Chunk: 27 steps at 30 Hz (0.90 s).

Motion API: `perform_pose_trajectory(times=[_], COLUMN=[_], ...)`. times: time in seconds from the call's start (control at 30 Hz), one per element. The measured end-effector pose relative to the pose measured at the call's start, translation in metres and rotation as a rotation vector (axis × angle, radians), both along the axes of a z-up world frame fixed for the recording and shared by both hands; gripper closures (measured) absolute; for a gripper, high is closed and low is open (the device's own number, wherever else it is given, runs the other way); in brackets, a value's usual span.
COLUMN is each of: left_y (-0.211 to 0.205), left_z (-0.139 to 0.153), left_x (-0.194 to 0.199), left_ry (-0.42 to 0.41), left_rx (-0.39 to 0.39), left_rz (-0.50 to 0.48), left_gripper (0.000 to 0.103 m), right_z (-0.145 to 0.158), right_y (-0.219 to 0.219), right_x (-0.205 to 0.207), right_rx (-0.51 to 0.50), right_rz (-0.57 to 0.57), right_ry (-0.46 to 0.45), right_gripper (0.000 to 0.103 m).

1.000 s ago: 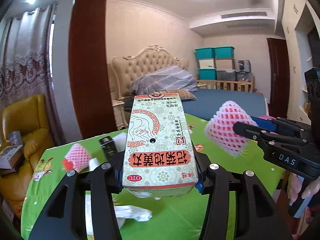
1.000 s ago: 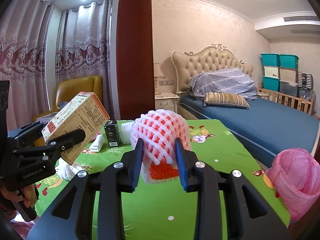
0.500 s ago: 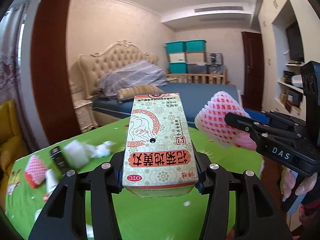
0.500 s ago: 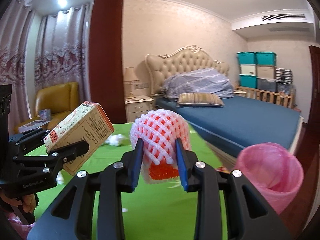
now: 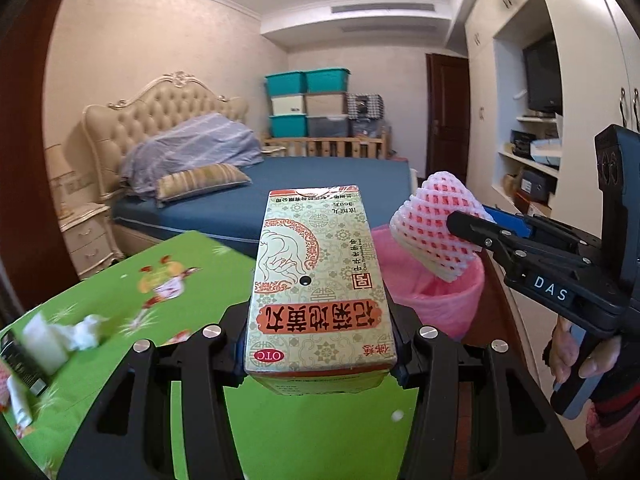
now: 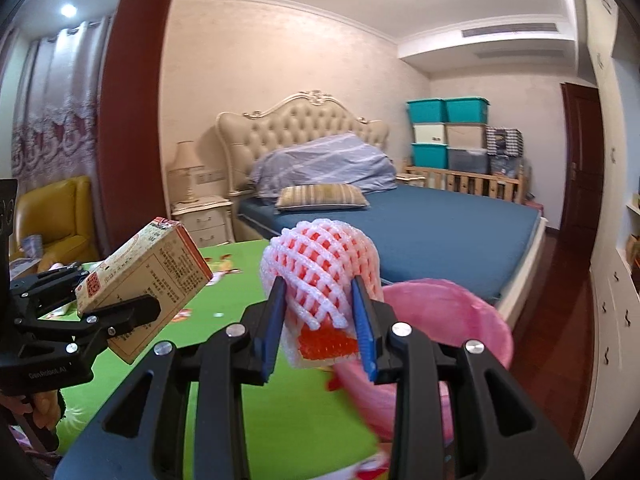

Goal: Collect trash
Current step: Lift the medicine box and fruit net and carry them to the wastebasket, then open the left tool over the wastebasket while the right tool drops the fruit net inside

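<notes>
Left gripper [image 5: 320, 344] clenching box [image 5: 320, 280], right gripper [image 6: 320, 320] clenching foam net [image 6: 320, 264], both nearing bin [image 6: 472, 320]; tissue [image 5: 80, 332] waiting at table [image 5: 320, 432] left edge.

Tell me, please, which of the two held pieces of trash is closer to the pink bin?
The foam net in the right claw; it hangs at the bin rim, while the box is over the table.

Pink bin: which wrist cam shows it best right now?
Right wrist. The pink bin shows most of its rim and its inside, just past the foam net in the right gripper. The left wrist view shows only part of it behind the medicine box.
</notes>
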<state>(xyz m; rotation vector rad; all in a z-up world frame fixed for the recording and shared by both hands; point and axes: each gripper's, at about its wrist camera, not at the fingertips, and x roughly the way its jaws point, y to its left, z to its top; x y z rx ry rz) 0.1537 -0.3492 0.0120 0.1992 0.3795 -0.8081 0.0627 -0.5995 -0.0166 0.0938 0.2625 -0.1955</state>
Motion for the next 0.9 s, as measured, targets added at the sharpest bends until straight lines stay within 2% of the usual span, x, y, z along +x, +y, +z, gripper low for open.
perform_pose_trajectory(times=[0.17, 0.43, 0.67, 0.73, 0.8, 0.83, 0.87, 0.9], left_y=[-0.040, -0.109, -0.163, -0.173, -0.183, -0.185, -0.185, -0.184], left_z=[-0.001, -0.019, -0.030, -0.030, -0.032, -0.033, -0.034, -0.035], left_x=[0.007, 0.038, 0.045, 0.048, 0.053, 0.056, 0.060, 0.062], left_ry=[0.018, 0.144, 0.145, 0.148, 0.160, 0.164, 0.166, 0.166], left_rx=[0.007, 0.003, 0.043, 0.040, 0.041, 0.039, 0.025, 0.011], left_rz=[-0.045, -0.092, -0.128, -0.137, -0.148, -0.145, -0.131, -0.125], left_gripper=[0.055, 0.054, 0.054, 0.054, 0.048, 0.033, 0.026, 0.026], right_z=[-0.012, -0.036, -0.051, -0.053, -0.054, -0.054, -0.056, -0.055], right_y=[-0.043, -0.100, -0.122, -0.126, -0.127, -0.126, -0.129, -0.133], right_x=[0.000, 0.014, 0.036, 0.041, 0.048, 0.050, 0.051, 0.050], right_rx=[0.000, 0.021, 0.043, 0.047, 0.042, 0.043, 0.045, 0.049], right_rz=[-0.070, -0.138, -0.139, -0.136, -0.117, -0.111, -0.114, -0.112], right_ry=[0.027, 0.072, 0.096, 0.098, 0.092, 0.089, 0.086, 0.079], right_gripper=[0.071, 0.070, 0.069, 0.066, 0.061, 0.047, 0.040, 0.038])
